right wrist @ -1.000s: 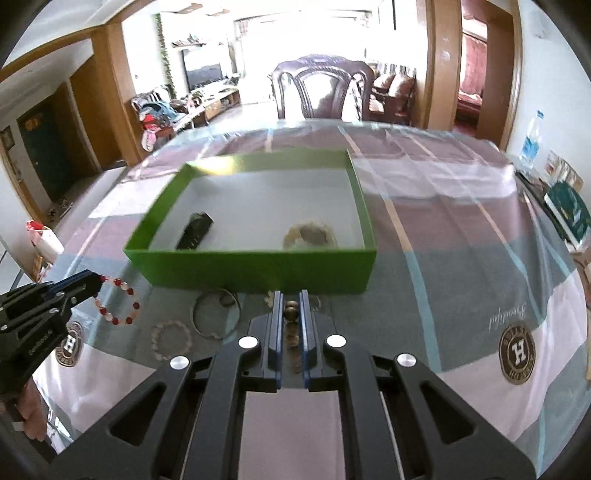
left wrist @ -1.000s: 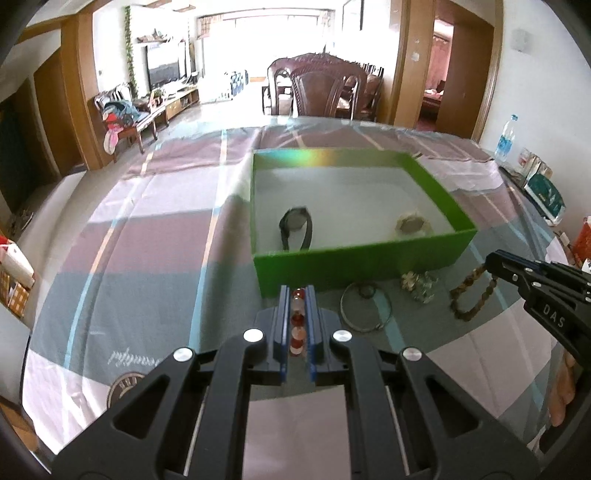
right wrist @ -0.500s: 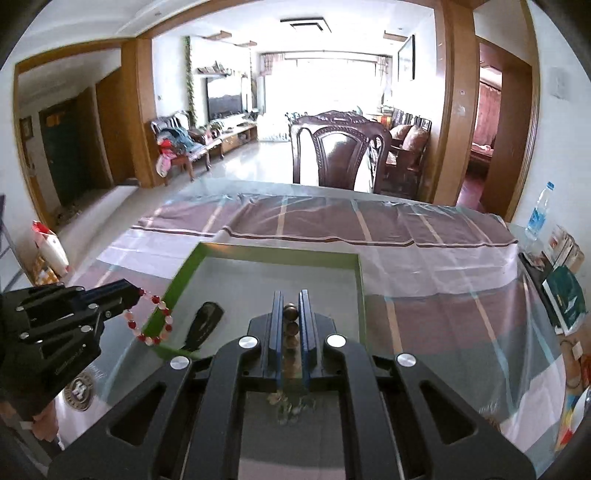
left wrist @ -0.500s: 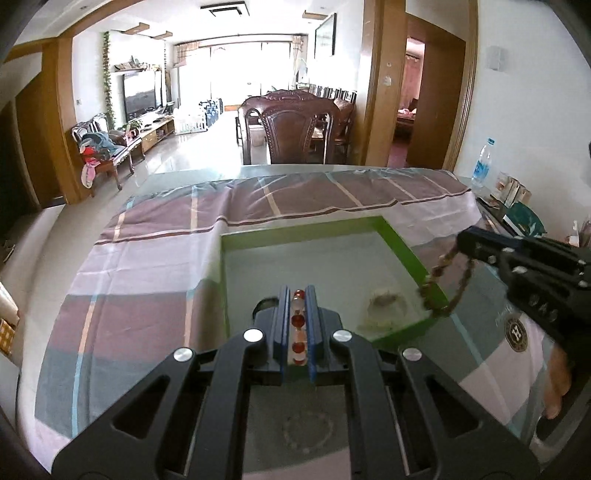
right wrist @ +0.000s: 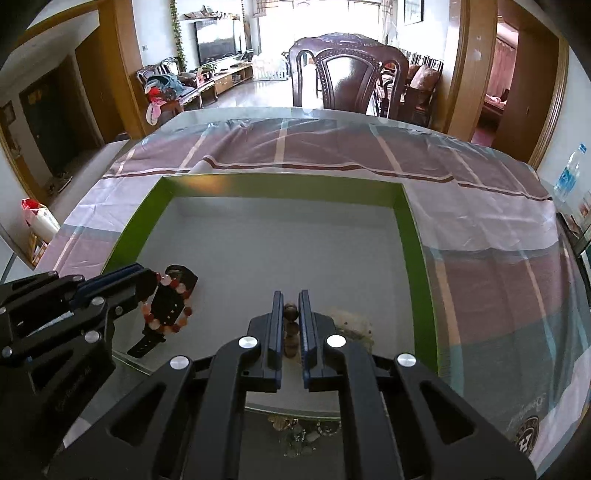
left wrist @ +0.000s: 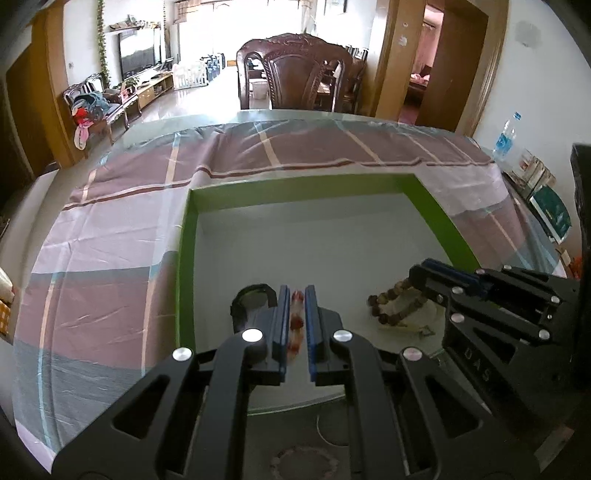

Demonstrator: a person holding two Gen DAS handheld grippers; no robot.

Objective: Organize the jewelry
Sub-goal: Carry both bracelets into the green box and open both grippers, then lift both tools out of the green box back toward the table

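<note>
Ahead of me the worktop point(right wrist: 480, 280) wears a plaid cloth point(left wrist: 122, 236) in mauve, grey and pale bands under a clear cover. A dark carved wooden chair point(right wrist: 347, 81) stands at its far edge. Beyond, a glossy floor point(left wrist: 207, 96) runs to bright windows point(right wrist: 317, 14) that flood the room with daylight. On my left a television point(right wrist: 216, 37) sits on a low cabinet, with a green vine point(left wrist: 102, 40) hanging beside it and an armchair point(right wrist: 166, 88) piled with clothes. White walls and wooden door frames point(left wrist: 388, 55) stand to my right; a water bottle point(left wrist: 506, 134) stands by the wall.
</note>
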